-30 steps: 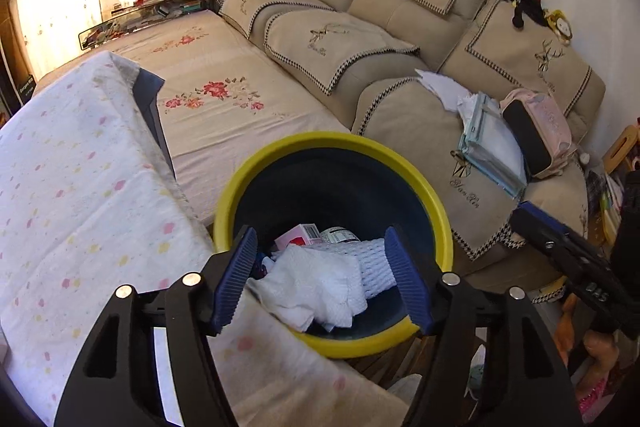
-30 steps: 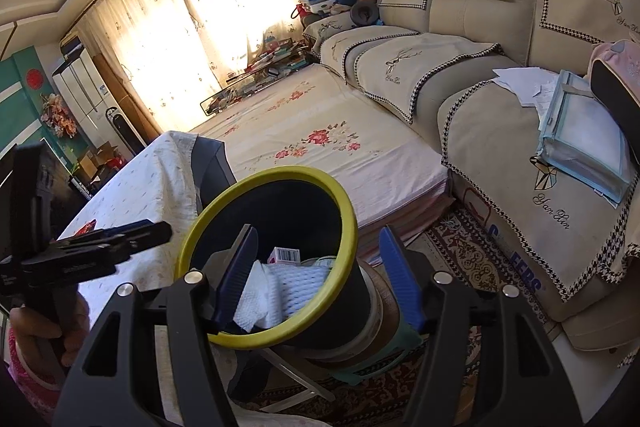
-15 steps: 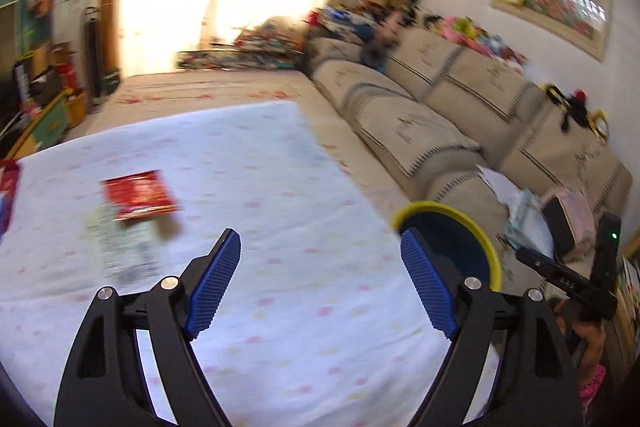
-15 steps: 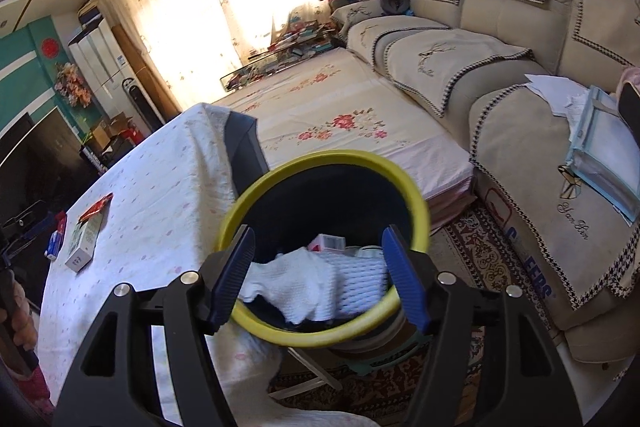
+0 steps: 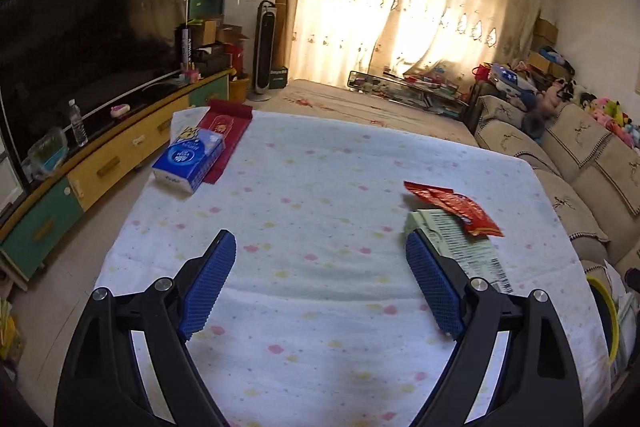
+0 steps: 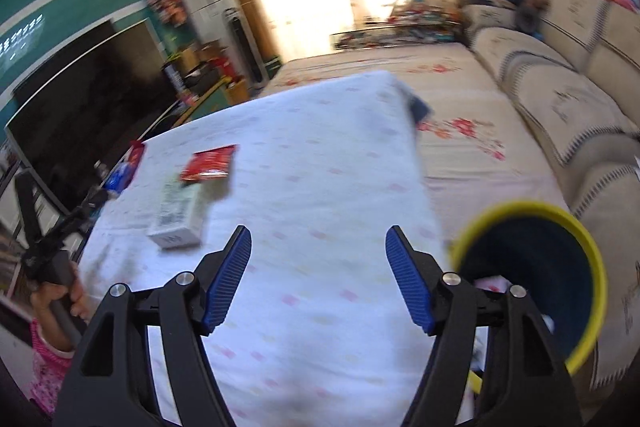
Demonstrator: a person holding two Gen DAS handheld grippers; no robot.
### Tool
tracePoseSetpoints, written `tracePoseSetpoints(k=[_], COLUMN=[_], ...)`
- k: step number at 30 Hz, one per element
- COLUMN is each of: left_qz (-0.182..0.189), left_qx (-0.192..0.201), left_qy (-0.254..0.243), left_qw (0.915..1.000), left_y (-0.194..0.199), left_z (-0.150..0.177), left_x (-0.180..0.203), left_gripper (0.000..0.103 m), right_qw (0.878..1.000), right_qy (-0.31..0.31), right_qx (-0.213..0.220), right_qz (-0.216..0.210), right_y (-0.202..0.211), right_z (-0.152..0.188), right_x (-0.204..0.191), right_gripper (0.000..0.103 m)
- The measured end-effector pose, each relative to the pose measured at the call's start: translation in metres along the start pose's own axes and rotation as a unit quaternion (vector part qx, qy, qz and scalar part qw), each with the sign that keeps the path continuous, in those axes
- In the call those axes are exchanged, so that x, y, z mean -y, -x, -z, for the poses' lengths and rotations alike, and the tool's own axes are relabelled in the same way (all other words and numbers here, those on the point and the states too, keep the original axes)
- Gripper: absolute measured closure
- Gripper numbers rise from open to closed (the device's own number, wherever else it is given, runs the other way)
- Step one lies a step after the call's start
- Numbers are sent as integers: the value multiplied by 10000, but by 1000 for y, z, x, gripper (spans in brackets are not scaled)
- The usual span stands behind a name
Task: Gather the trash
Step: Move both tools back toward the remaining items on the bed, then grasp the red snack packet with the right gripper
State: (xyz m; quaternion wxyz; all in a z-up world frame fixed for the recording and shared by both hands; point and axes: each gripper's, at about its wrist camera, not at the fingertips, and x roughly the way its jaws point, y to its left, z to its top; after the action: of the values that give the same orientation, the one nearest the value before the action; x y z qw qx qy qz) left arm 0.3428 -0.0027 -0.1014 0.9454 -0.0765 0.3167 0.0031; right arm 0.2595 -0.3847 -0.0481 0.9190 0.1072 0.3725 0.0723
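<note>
Trash lies on the table [image 5: 320, 211], which is covered with a white cloth dotted in pink and yellow: a red wrapper [image 5: 456, 206] and a pale green box [image 5: 456, 243] with a barcode label. In the left wrist view the wrapper overlaps the far end of the box, and both sit toward the table's right side, the box just beyond the right finger of the left tool [image 5: 320, 267]. In the blurred right wrist view the same wrapper [image 6: 210, 161] and box [image 6: 180, 217] appear left of centre, beyond the right tool [image 6: 318, 267].

The left tool has just been opening; its blue pads [image 5: 212, 279] stand wide apart over bare cloth with nothing between them. The right tool has also just been opening; its pads [image 6: 228, 273] are apart and empty above the cloth.

A bin [image 6: 592, 255] with a yellow rim and dark inside stands off the table's right edge, beside the sofa [image 6: 560, 99]; something white shows at its bottom. In the left wrist view only a sliver of its rim [image 5: 610, 311] shows.

At the table's far left corner a blue tissue pack [image 5: 188, 159] rests partly on a dark red flat packet [image 5: 224, 135]. A person's hand [image 6: 60, 297] grips the left tool's handle at the lower left of the right wrist view.
</note>
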Motion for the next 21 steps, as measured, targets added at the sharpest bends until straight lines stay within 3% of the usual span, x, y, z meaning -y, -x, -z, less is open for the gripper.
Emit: tracePoseSetpoints(k=[3, 5, 8, 14, 21], left_qz=[-51, -94, -110, -112, -59], left_qx=[-143, -163, -236, -341, -404], left_qy=[102, 102, 28, -67, -89], left_qw=[9998, 9998, 9997, 9993, 9991], left_y=[-10, -15, -21, -28, -34], left_z=[3, 6, 10, 14, 13], left_x=[-8, -7, -5, 2, 5], left_gripper=[17, 16, 16, 16, 16], right_qw=[9986, 9964, 9936, 9867, 9638], right_qy=[475, 737, 894, 820, 925], right_qx=[-95, -203, -509, -1394, -2502], right_qz=[-200, -369, -465, -167, -46], right_y=[-29, -53, -96, -178, -238], right_z=[-29, -46, -70, -103, -106], right_x=[-50, -80, -115, -138, -153], right_gripper=[32, 24, 23, 20, 19])
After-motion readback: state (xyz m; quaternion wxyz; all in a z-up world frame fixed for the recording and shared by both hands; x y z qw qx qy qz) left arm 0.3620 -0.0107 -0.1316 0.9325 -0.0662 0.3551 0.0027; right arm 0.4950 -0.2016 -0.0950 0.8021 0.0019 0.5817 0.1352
